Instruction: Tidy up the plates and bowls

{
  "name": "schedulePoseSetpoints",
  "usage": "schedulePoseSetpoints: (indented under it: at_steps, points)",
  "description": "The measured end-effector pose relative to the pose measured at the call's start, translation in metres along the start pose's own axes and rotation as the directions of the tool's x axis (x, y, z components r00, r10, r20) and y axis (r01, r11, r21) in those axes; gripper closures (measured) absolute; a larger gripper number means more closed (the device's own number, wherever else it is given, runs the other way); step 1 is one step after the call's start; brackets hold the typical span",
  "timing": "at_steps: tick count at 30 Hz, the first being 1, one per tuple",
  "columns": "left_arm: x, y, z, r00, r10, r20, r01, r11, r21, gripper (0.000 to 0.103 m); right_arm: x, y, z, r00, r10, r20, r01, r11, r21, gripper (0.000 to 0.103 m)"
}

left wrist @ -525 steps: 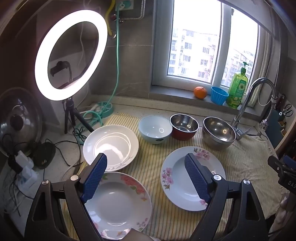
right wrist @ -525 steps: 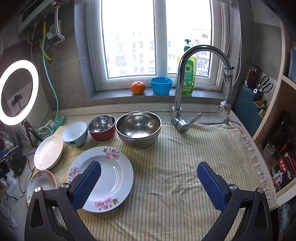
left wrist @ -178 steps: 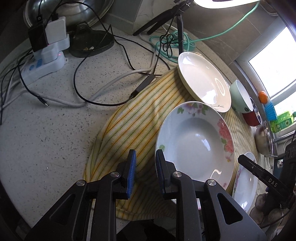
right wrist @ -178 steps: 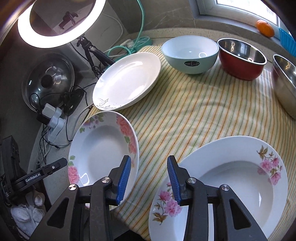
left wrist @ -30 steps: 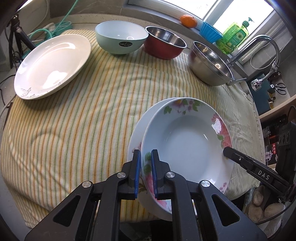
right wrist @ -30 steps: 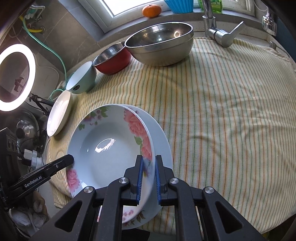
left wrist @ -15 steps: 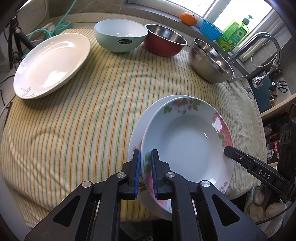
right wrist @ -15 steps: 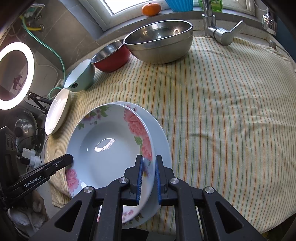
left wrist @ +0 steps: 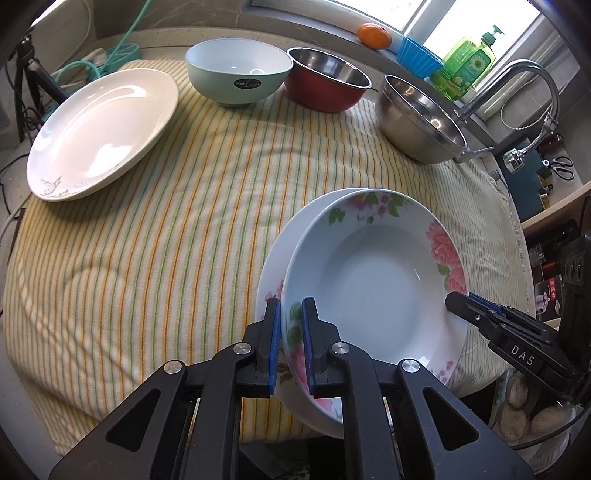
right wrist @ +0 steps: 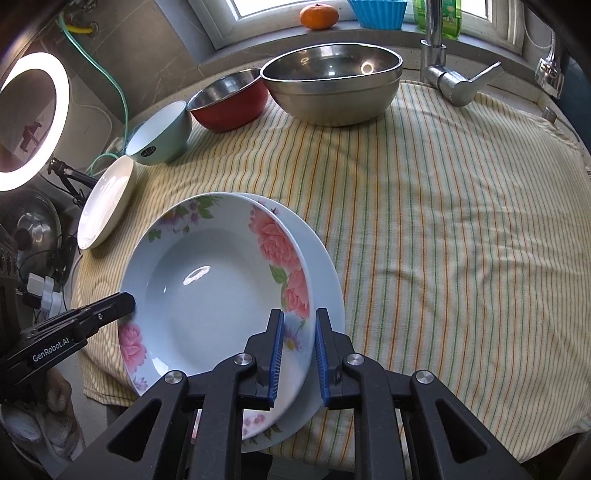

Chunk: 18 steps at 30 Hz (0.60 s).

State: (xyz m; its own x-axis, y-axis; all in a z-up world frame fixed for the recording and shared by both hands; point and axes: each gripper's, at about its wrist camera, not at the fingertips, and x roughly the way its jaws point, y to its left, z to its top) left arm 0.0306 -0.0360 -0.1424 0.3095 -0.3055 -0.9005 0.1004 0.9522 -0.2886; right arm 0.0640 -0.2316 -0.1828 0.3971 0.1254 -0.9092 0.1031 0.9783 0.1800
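Observation:
A deep plate with pink flowers (left wrist: 380, 273) (right wrist: 210, 288) is held by both grippers just over a second flowered plate (left wrist: 273, 266) (right wrist: 325, 273) lying on the striped cloth. My left gripper (left wrist: 291, 343) is shut on its near-left rim. My right gripper (right wrist: 298, 354) is shut on its right rim. A plain white plate (left wrist: 103, 129) (right wrist: 107, 199) lies at the far left. A light green bowl (left wrist: 236, 74) (right wrist: 162, 136), a red bowl (left wrist: 325, 88) (right wrist: 229, 99) and a large steel bowl (left wrist: 421, 122) (right wrist: 332, 85) stand in a row at the back.
A striped cloth (left wrist: 166, 229) (right wrist: 443, 221) covers the counter. A tap (left wrist: 517, 85) (right wrist: 450, 74) stands at the back right. An orange (right wrist: 319, 16), a blue cup (left wrist: 419, 57) and a green soap bottle (left wrist: 465, 66) sit on the sill. A ring light (right wrist: 33, 122) and cables are at the left.
The held flowered plate has sunk slightly closer onto the plate beneath it. Both grippers stay shut on its rim.

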Motion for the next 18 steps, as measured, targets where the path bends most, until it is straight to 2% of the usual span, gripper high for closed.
schedulePoseSetpoints:
  at_steps: [18]
  points:
    - [0.0006, -0.0025, -0.0011, 1.000, 0.027, 0.005, -0.027, 0.999, 0.031, 0.093, 0.0007, 0.0033, 0.0008, 1.000, -0.028, -0.003, 0.028, 0.999, -0.022, 0.083]
